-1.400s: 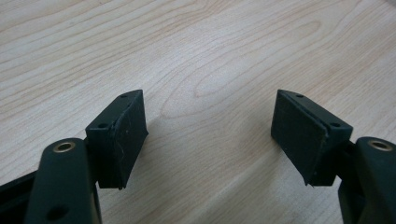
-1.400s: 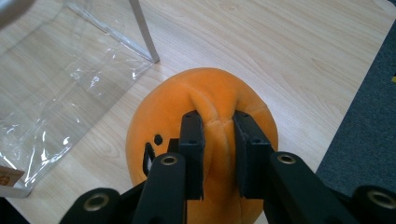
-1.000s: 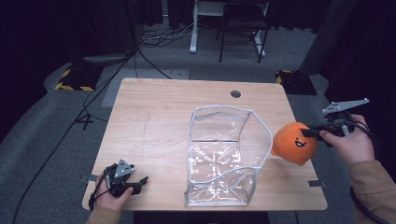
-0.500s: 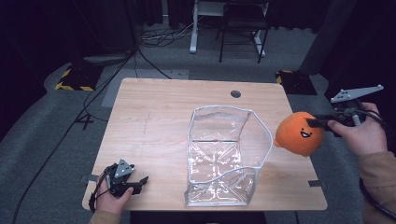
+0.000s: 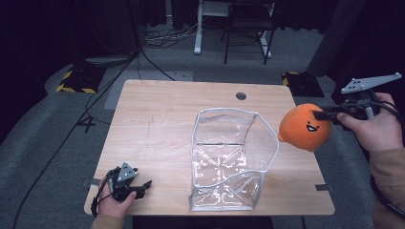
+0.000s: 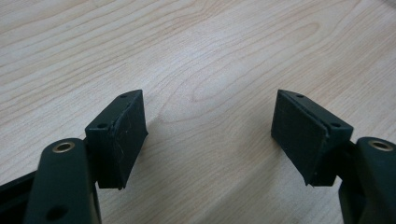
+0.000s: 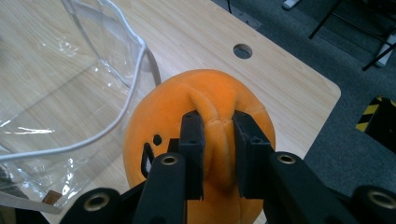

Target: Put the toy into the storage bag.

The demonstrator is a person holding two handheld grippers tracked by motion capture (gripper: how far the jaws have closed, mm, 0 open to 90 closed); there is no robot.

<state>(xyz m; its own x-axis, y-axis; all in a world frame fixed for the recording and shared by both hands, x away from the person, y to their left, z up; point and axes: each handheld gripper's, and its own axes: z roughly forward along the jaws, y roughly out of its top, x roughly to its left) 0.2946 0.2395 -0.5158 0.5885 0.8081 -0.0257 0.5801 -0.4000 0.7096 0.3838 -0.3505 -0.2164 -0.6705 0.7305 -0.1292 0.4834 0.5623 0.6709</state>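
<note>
Pinching a fold of the round orange plush toy with a smiling face (image 7: 205, 121), the right gripper (image 7: 218, 154) fingers should stay clenched until it hangs over the clear plastic bag (image 5: 224, 162) beside them, while the left gripper (image 6: 210, 135) fingers rest released above the wooden counter (image 5: 162, 119).

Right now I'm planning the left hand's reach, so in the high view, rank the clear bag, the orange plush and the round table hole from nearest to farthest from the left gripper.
1. Clear bag: nearest, standing open to the right of the left gripper, mid-table.
2. Round table hole: farther, near the far edge.
3. Orange plush: farthest, held up at the right edge by the right gripper.
</note>
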